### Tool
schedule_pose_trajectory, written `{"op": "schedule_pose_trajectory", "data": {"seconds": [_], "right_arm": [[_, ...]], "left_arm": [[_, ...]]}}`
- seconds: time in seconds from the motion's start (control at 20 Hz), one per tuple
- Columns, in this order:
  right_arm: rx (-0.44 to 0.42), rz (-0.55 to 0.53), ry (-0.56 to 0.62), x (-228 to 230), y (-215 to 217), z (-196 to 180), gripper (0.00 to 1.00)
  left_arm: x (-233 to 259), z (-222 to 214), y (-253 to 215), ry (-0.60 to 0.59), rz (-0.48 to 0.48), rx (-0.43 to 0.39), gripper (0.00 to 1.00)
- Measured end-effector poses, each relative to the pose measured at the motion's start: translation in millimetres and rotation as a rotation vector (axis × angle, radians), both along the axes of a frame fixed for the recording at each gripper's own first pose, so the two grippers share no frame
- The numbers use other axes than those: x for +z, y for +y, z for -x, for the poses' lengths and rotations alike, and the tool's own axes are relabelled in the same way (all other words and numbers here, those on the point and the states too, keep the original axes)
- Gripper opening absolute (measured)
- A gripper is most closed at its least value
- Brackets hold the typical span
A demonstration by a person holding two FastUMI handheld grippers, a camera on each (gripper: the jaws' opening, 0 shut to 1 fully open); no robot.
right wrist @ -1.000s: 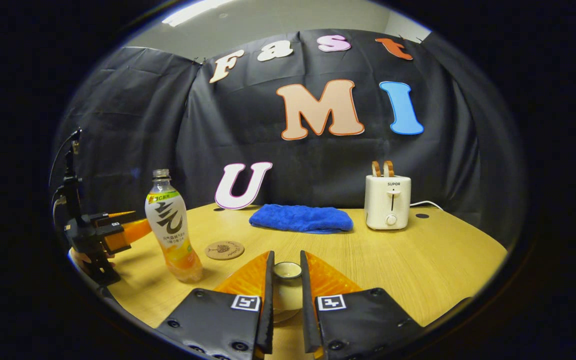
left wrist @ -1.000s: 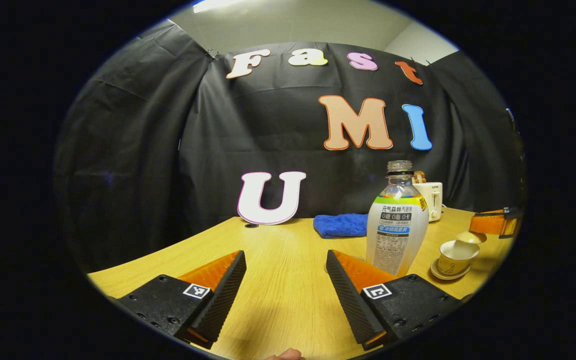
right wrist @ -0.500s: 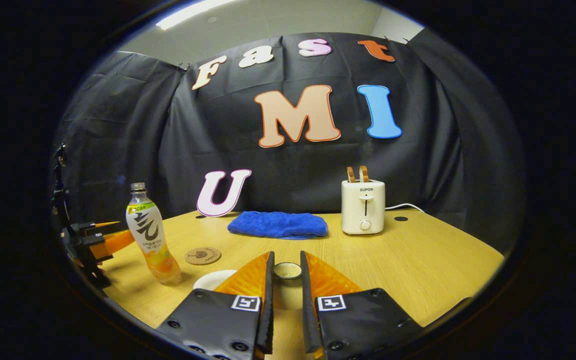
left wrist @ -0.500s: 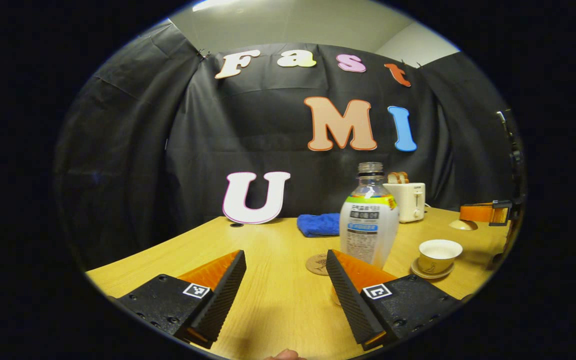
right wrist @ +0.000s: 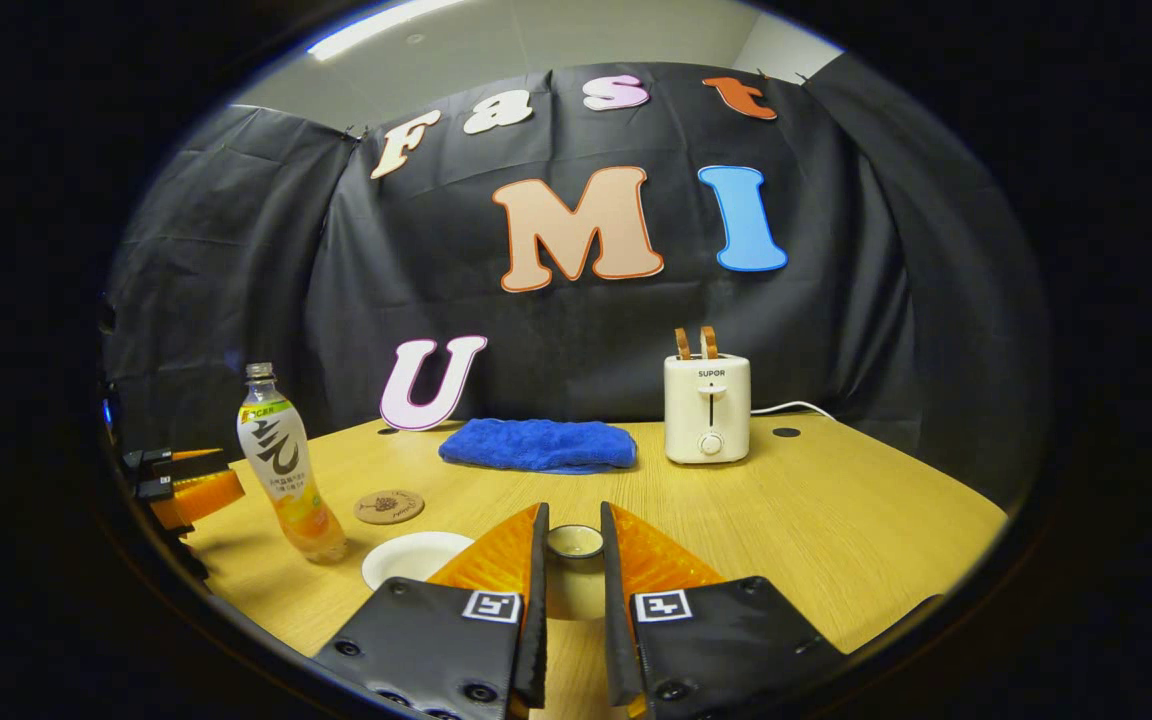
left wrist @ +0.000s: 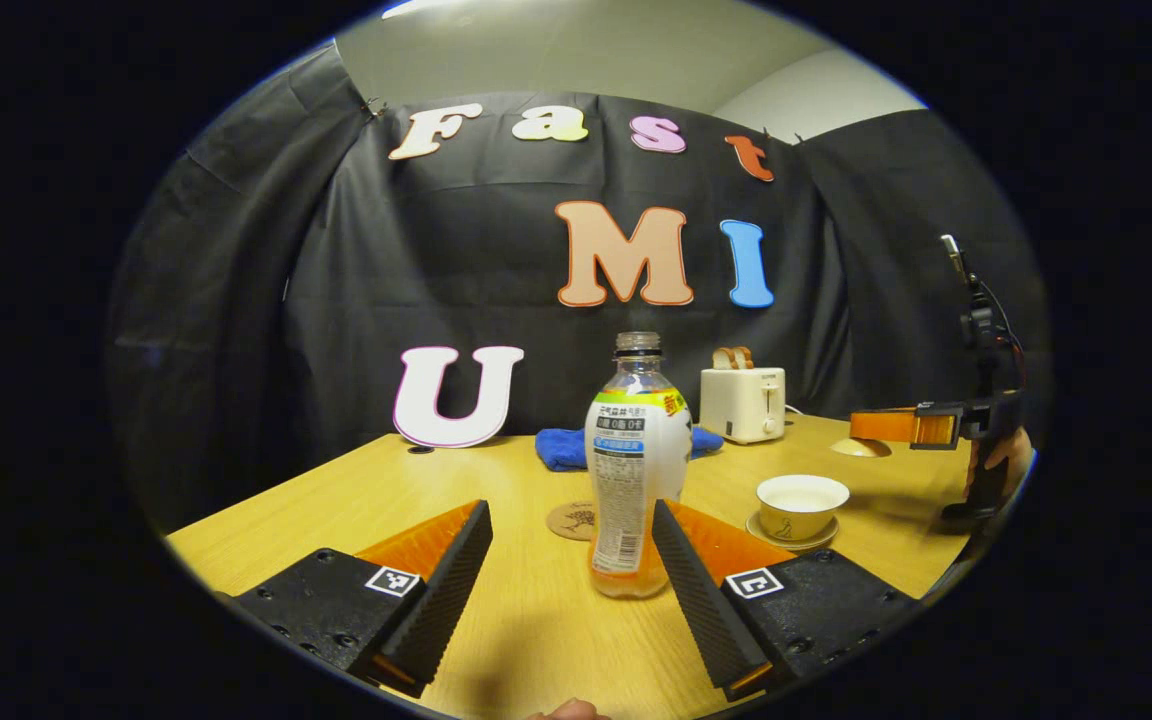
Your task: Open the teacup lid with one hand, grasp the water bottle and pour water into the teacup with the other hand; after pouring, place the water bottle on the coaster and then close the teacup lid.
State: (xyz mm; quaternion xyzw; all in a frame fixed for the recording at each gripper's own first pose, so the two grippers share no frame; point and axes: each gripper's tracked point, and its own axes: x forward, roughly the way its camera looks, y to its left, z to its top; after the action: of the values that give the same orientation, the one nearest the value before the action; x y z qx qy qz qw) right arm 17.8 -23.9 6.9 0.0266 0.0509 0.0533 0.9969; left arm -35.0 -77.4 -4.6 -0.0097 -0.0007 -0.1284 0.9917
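Change: since a second ago the water bottle (left wrist: 636, 470) has come from right of the fingers to between them in the left gripper view; in the right gripper view the lid has risen clear of the cup.
Left gripper view, left hand-held gripper (left wrist: 572, 570): level and low over the wooden surface (left wrist: 336, 510), fingers spread wide, bottle upright in the gap, touching neither.
Left gripper view, cup: uncovered teacup (left wrist: 802, 503) on its saucer, right of the bottle; coaster (left wrist: 573, 520) partly hidden behind the bottle.
Left gripper view, far right: right hand-held gripper (left wrist: 901, 428) held above the surface, lid (left wrist: 861, 447) under its tips; the holding hand is cut off at the edge.
Right gripper view, right hand-held gripper (right wrist: 572, 555): fingers closed on the lid's knob; the lid's body is hidden between them.
Right gripper view, left side: bottle, coaster, cup rim partly hidden, left hand-held gripper cut off.
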Motion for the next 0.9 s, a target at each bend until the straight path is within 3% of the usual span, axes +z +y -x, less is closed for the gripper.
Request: {"op": "schedule_pose_trajectory", "data": {"seconds": [0.4,0.9], "right_arm": [[-0.029,-0.011,-0.023,13.8,-17.0,2.9,0.27],[-0.036,-0.021,-0.043,25.6,-25.1,5.7,0.27]], "left_arm": [[-2.7,-12.5,-35.1,0.012,-0.003,-0.061,0.95],[-12.2,-42.7,-50.1,0.062,-0.012,-0.061,0.94]]}}
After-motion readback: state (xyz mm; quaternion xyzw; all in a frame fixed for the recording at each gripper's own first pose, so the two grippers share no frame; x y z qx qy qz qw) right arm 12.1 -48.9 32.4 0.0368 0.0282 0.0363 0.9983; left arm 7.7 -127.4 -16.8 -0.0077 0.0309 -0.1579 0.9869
